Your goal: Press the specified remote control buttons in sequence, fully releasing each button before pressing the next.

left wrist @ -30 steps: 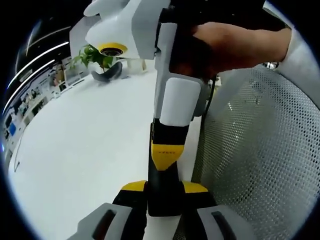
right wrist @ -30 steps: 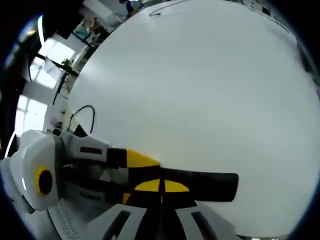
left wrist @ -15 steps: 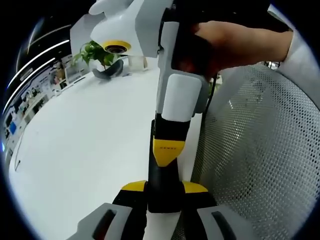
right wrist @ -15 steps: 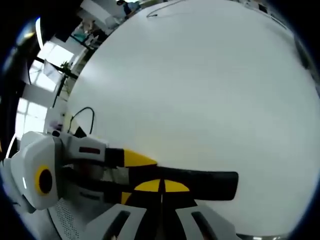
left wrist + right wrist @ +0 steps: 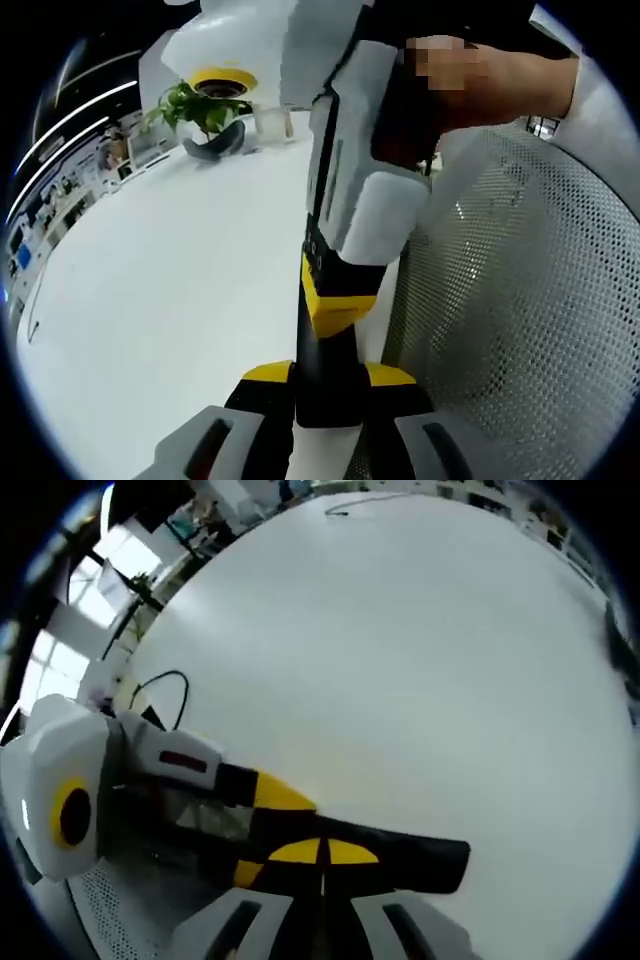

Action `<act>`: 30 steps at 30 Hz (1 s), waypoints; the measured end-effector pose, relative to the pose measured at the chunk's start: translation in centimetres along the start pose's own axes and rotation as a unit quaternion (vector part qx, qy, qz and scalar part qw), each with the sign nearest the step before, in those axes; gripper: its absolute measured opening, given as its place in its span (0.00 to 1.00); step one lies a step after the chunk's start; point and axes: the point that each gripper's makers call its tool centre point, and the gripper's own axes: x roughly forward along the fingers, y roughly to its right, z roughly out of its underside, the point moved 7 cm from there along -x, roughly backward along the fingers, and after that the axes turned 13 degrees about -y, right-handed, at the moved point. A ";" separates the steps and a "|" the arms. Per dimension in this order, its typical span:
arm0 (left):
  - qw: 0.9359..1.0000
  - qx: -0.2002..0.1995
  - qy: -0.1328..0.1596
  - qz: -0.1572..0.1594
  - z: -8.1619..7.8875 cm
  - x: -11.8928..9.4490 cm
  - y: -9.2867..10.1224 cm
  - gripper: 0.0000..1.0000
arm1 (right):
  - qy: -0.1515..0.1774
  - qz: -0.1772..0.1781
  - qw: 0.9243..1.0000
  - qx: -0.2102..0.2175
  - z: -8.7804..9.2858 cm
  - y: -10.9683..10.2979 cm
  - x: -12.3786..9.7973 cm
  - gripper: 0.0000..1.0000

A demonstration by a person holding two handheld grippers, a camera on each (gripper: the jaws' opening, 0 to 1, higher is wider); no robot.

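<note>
The left tool (image 5: 325, 372) rises over a plain white bench (image 5: 170, 300). Its yellow-tipped jaws stand apart, and the black fingers of the right tool (image 5: 322, 852) fill the gap between them; I cannot tell whether they pinch those fingers or merely flank them. In the left gripper view the right tool's long axis runs up from that gap, away over the bench, to its white body, which a hand (image 5: 520, 85) grips. A white mesh chair back (image 5: 520, 320) stands just beside the bench edge. At the far end of the bench sits a leafy plant (image 5: 195, 108) in a dark bowl, with shelves beyond it.

In the right gripper view the right tool's jaws are pressed together. One black finger of the left tool lies crosswise just past their tips, along the bench. A thin black cable (image 5: 165, 695) loops at the bench edge, and bright windows (image 5: 80, 590) stand beyond it. Where the remote control lies, I cannot tell.
</note>
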 end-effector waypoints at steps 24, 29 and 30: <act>1.000 -0.007 -0.010 -0.008 0.0 -0.1 0.1 0.24 | 0.217 -0.025 0.976 0.003 0.3 0.9 -7.0 0.00; 1.000 -0.009 -0.012 -0.008 -0.1 -0.1 0.2 0.24 | 0.293 0.039 0.955 0.022 1.7 2.8 -10.0 0.00; 1.000 -0.008 -0.013 -0.008 -0.1 -0.1 0.2 0.25 | 0.302 0.056 0.951 0.024 2.1 3.2 -10.4 0.00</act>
